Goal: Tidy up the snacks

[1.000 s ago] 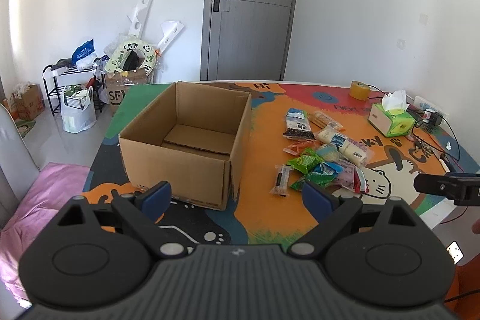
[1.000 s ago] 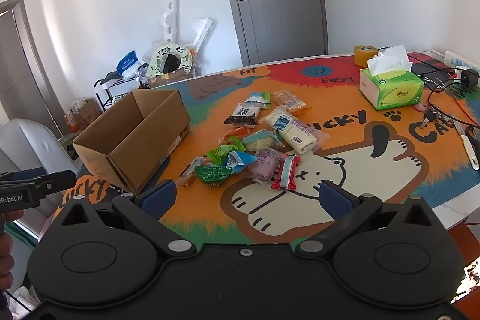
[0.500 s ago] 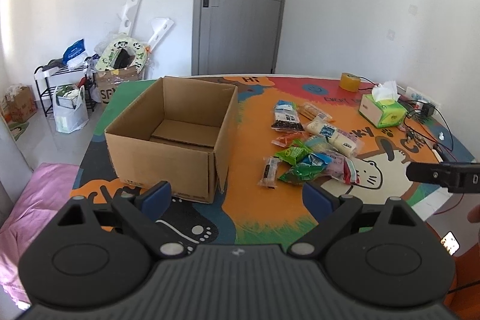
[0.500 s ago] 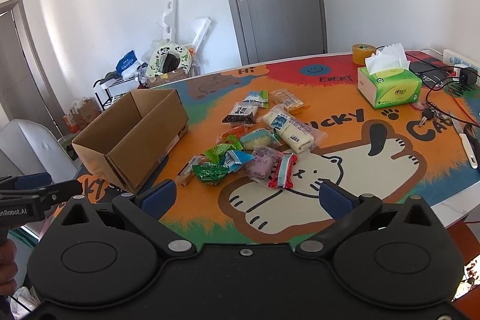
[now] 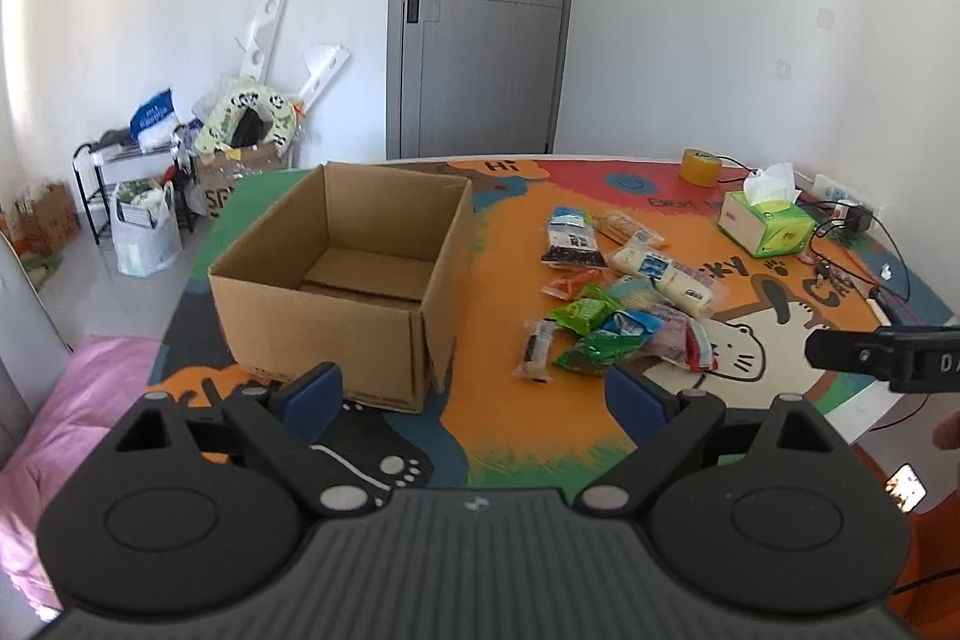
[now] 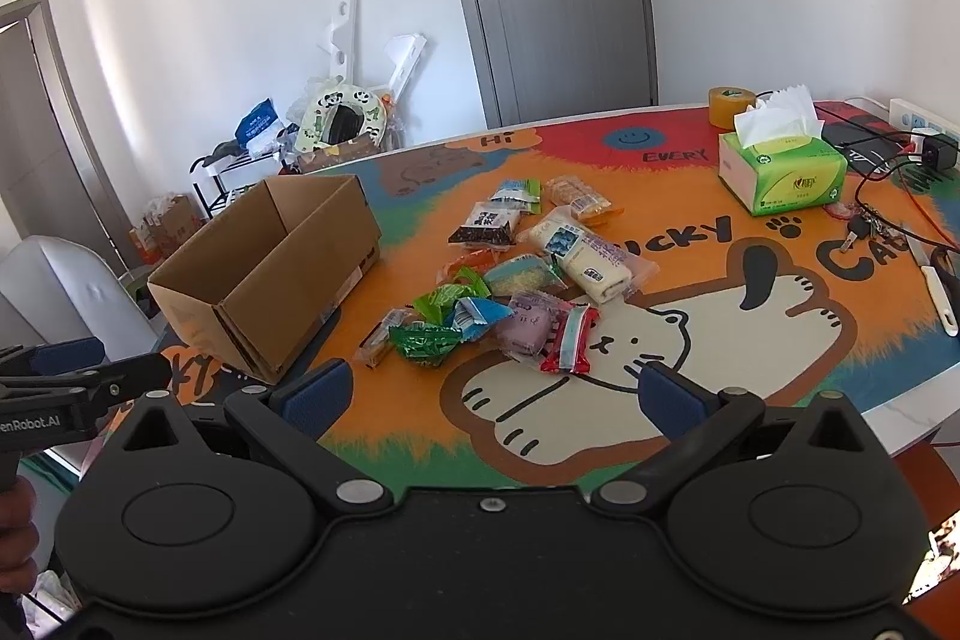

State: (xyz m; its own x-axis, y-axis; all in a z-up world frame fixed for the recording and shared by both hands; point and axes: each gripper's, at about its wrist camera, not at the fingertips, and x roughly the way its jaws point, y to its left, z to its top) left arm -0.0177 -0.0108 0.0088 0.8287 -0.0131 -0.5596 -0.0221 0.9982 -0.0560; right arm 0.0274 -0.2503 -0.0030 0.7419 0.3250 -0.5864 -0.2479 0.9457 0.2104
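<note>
The table (image 5: pixel 492 436), covered in a bright cartoon cat mat, is filling the middle of both views. An open cardboard box (image 5: pixel 342 280) is sitting left of centre in the left wrist view, nothing showing inside it. The left gripper (image 5: pixel 474 391) is hovering at the bottom of the frame, fingers spread wide and grasping nothing; the right gripper (image 6: pixel 492 397) is doing the same low in its own view, jaws apart and empty. The snacks (image 6: pixel 516 280) are lying in a loose heap on the mat, right of the box and well apart from both grippers. A green tissue box (image 6: pixel 780 172) is standing upper right, a tape roll (image 6: pixel 729 105) just behind it
</note>
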